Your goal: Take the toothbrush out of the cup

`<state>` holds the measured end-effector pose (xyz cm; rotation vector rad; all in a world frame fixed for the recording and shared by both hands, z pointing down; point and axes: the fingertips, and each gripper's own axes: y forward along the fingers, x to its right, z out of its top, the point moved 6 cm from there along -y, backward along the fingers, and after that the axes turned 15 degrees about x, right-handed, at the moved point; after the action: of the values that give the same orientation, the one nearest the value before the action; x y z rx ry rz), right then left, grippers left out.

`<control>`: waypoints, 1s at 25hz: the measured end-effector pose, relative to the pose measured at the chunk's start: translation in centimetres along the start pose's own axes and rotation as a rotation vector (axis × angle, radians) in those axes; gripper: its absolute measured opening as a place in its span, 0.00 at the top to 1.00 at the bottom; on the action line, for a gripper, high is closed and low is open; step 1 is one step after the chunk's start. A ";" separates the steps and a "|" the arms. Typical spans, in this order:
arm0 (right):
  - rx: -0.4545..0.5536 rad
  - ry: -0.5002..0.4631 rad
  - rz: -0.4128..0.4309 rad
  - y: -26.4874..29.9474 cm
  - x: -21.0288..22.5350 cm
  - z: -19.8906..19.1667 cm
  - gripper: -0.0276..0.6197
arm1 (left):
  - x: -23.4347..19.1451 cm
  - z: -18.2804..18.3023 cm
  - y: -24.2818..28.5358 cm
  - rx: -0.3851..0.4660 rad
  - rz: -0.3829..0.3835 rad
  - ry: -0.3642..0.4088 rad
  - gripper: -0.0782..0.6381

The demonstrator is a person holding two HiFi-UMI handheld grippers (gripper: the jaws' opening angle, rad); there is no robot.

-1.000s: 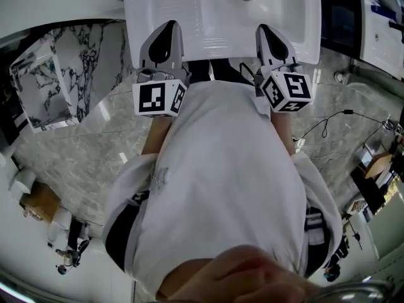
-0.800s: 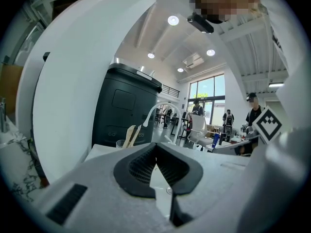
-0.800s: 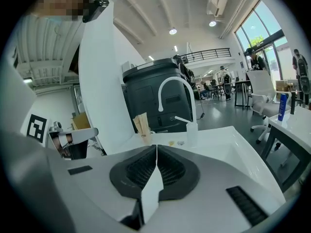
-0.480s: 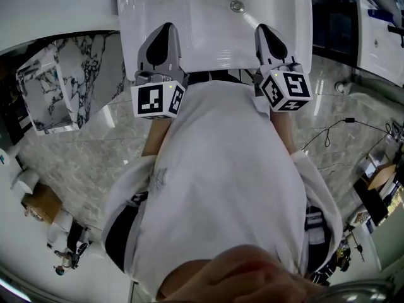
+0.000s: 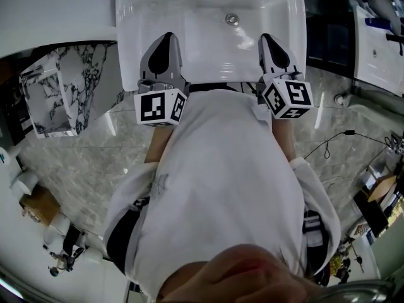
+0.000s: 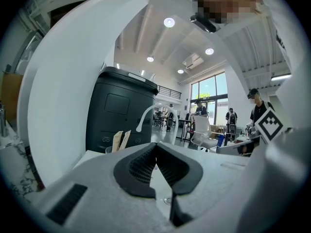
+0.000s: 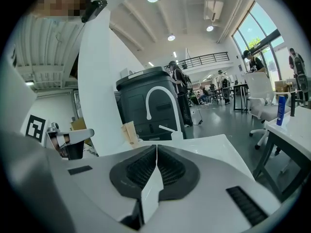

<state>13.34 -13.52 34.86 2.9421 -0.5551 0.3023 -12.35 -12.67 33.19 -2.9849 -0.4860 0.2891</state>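
Head view: looking steeply down past a white shirt (image 5: 221, 188) onto a white washbasin (image 5: 139, 17), with the drain (image 5: 232, 19) near its middle. The left claw (image 5: 165, 40) and right claw (image 5: 271, 40) both reach over the basin's near rim, side by side and well apart. Each has its marker cube (image 5: 160, 106) close against the body. Grey marbled floor (image 5: 69, 163) lies on either side. A tan shape sits at the basin's far left corner, cut off by the top edge; too little shows there to name it. Left gripper view: the left claw (image 6: 155, 147) is clenched, ribbed black pads meeting at the tips, nothing between them. Past the tips, to the left on the basin's back ledge, stands a cup (image 6: 110, 150), only its rim showing above the claw's body. Two flat tan pieces stand upright in it, leaning slightly apart. The toothbrush (image 6: 118, 141) is among these, in the cup, well apart from either claw; bristles and handle cannot be made out. A white arched faucet (image 6: 154, 111) rises just right of the cup, with a black bin (image 6: 121, 110) behind both. Right gripper view: the right claw (image 7: 156, 148) is likewise clenched and empty, pads together. The faucet (image 7: 160, 101) stands straight ahead, with a tan piece (image 7: 130, 132) just to its left. People (image 7: 252, 59) stand far back in the bright hall.
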 end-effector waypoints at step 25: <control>0.008 -0.047 -0.073 0.8 0.6 1.8 0.93 | -4.3 1.2 -0.5 -0.039 -0.049 0.003 0.87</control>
<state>13.90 -14.82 33.30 2.9760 -0.4519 0.2284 -16.75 -13.51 32.79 -3.0051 -0.5706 0.2732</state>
